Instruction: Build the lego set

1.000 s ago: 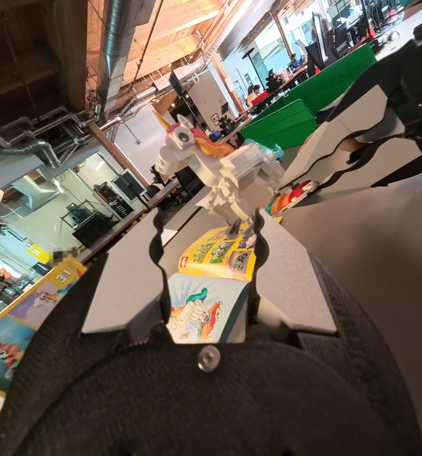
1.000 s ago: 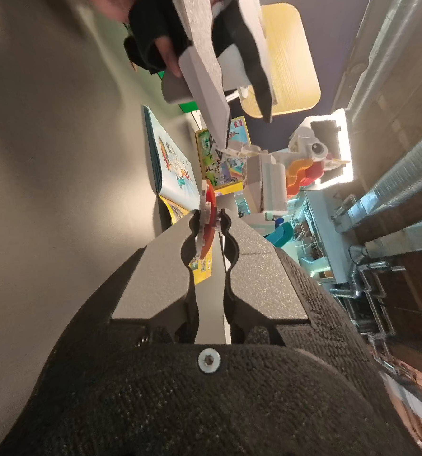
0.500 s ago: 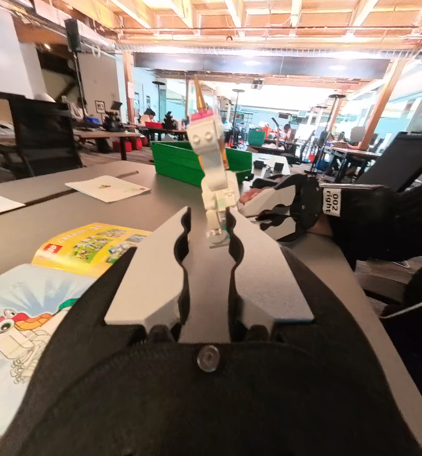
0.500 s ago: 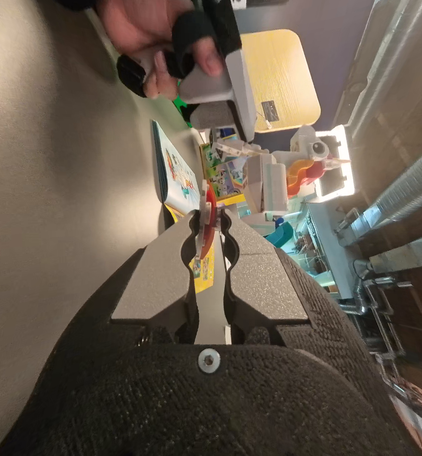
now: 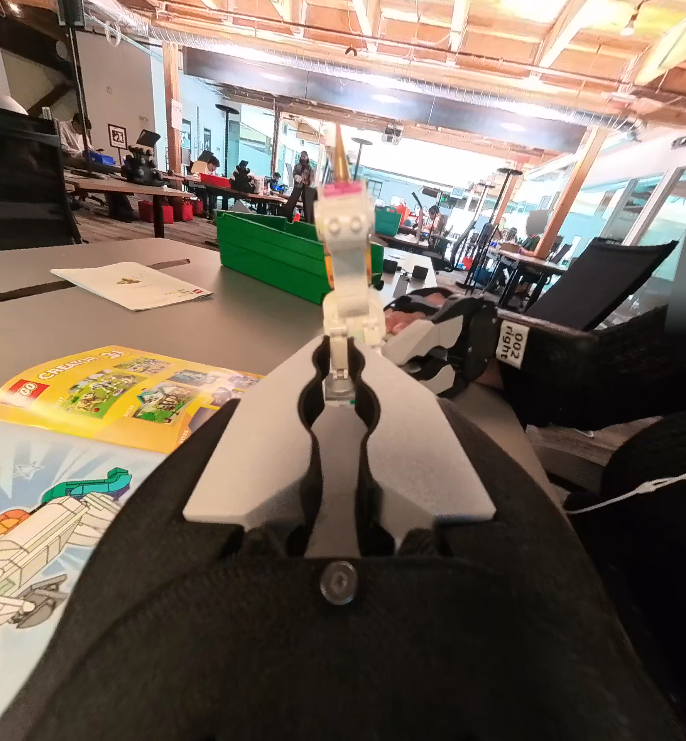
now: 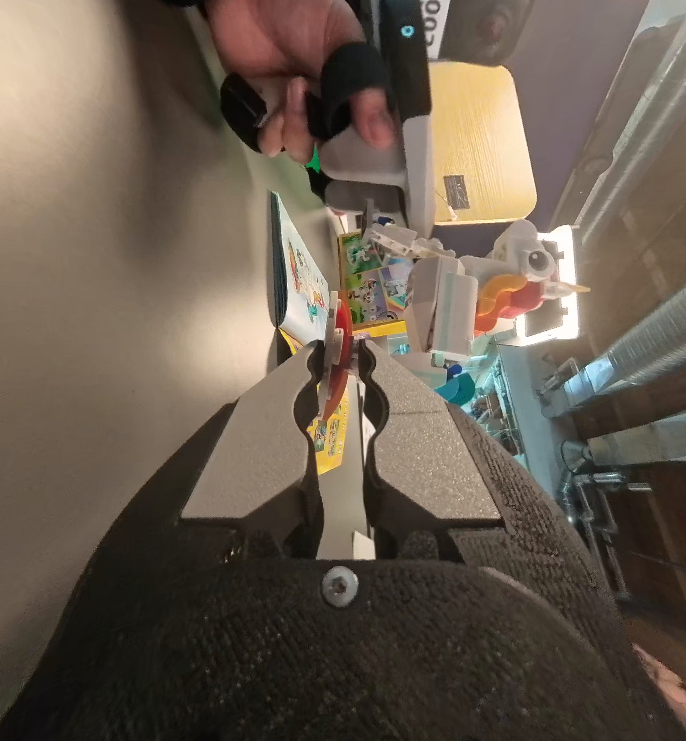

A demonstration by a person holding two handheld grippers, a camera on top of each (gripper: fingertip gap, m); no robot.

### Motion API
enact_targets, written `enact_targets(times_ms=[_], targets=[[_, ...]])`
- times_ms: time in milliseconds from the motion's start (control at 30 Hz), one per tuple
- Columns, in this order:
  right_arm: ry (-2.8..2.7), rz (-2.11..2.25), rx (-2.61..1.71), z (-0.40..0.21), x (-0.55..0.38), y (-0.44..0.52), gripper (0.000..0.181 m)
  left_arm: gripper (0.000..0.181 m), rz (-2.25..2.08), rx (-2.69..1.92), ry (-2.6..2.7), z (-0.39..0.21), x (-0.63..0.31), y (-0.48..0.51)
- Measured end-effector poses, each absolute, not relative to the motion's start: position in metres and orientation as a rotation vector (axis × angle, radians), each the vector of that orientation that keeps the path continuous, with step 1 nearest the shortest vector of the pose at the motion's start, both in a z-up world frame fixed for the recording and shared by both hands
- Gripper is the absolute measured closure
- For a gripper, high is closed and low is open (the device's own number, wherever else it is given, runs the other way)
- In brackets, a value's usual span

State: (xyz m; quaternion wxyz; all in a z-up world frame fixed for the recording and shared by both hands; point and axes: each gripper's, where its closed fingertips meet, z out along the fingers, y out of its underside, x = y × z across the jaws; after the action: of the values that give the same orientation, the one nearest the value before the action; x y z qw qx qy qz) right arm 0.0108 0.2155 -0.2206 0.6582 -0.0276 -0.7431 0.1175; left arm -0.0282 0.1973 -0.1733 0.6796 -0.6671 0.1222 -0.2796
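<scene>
The unicorn's (image 5: 347, 256) head is blurred and its body hidden behind it. The open booklet (image 5: 32, 517) runs off the picture's left edge.

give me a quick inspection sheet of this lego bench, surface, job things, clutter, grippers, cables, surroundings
surface: grey table, mostly bare beyond the papers
job's things: white unicorn model held upright by one front leg; red and white flat piece in the other gripper; open instruction booklet lying flat
clutter: white leaflet and green bin farther back on the table
grippers: left gripper shut on the unicorn's leg; right gripper shut on the flat piece
cables: thin white cord at the right edge, over dark fabric
surroundings: open office with desks, black chair, wooden ceiling beams, people far off
</scene>
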Motion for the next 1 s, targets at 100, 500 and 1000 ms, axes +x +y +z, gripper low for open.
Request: enact_targets(times_ms=[100, 500, 1000], targets=[[-1.698, 0.234, -0.038, -0.224, 0.011, 0.214, 0.166, 0.174, -0.657, -1.496, 0.249, -0.174, -0.029, 0.198], [-1.622, 0.267, -0.138, -0.21, 0.008, 0.224, 0.167, 0.124, -0.733, -1.565, 0.194, -0.18, -0.035, 0.2], [-1.615, 0.282, -0.168, -0.207, 0.007, 0.228, 0.166, 0.165, -0.801, -1.607, 0.324, -0.188, -0.014, 0.195]])
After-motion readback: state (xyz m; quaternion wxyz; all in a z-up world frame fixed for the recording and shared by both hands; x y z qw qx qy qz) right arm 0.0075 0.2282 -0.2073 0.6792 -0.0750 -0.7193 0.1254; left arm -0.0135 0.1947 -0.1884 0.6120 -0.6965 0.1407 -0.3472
